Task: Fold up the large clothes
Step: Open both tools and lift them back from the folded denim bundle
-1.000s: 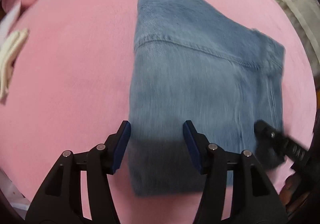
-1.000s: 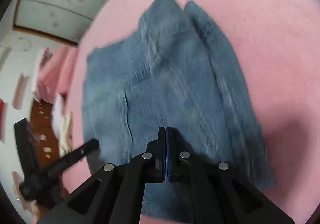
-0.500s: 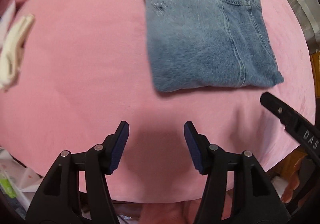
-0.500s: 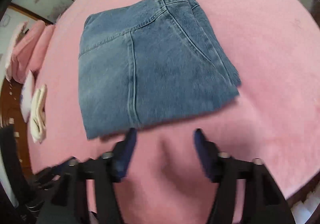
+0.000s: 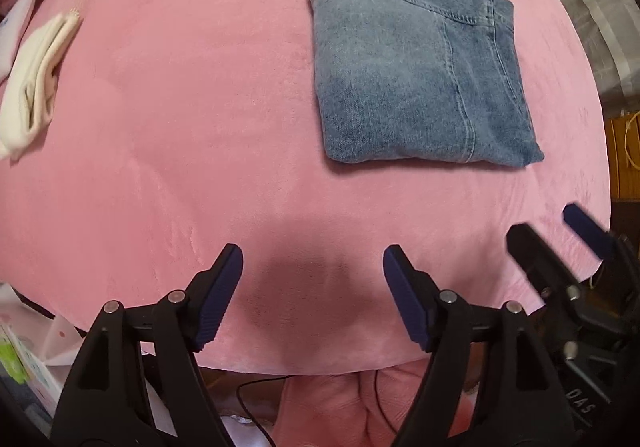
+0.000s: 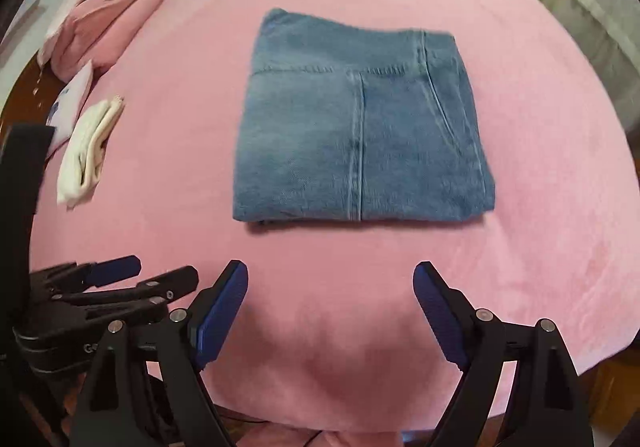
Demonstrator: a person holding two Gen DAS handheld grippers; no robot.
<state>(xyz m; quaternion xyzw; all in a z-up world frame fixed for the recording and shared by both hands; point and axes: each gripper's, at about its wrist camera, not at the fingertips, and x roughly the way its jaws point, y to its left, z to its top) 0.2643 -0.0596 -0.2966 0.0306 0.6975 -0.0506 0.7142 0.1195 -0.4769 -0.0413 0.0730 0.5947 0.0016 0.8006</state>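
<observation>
- jeans [image 5: 416, 71], blue denim, folded into a flat squarish packet, lying on the pink bed cover [image 5: 180, 119] in the upper right of the left wrist view; stitched seams and a pocket edge visible on the top layer.
- left gripper [image 5: 312, 267] low in that view, pointing down at bare pink cover well short of the jeans; jaws spread, just been opening further, nothing between them, blue pads facing each other over a dark shadow.
- right gripper [image 5: 560, 231] seen at the right edge of the same view, black fingers with a blue pad, also clear of the denim.
- folded white cloth [image 5: 36, 87] lying at the far left on the cover, well apart from the jeans; beside it a pale flat item, too cut off to identify.
- below the cover's near edge, a dark cable and more pink fabric.
- right wrist view: jeans [image 6: 360, 127] in the middle of the pink bed cover [image 6: 540, 227], packet edges tidy, folded edge nearest the camera, one long seam running down the middle.
- right gripper [image 6: 330, 279] at the bottom, jaws spread wide and just been opening, empty, over bare cover near the packet's front edge without touching it.
- left gripper [image 6: 152, 277] at the lower left, fingers apart, empty.
- white cloth [image 6: 88, 151] left of the jeans, with pink pillows [image 6: 100, 19] farther back at the upper left.
</observation>
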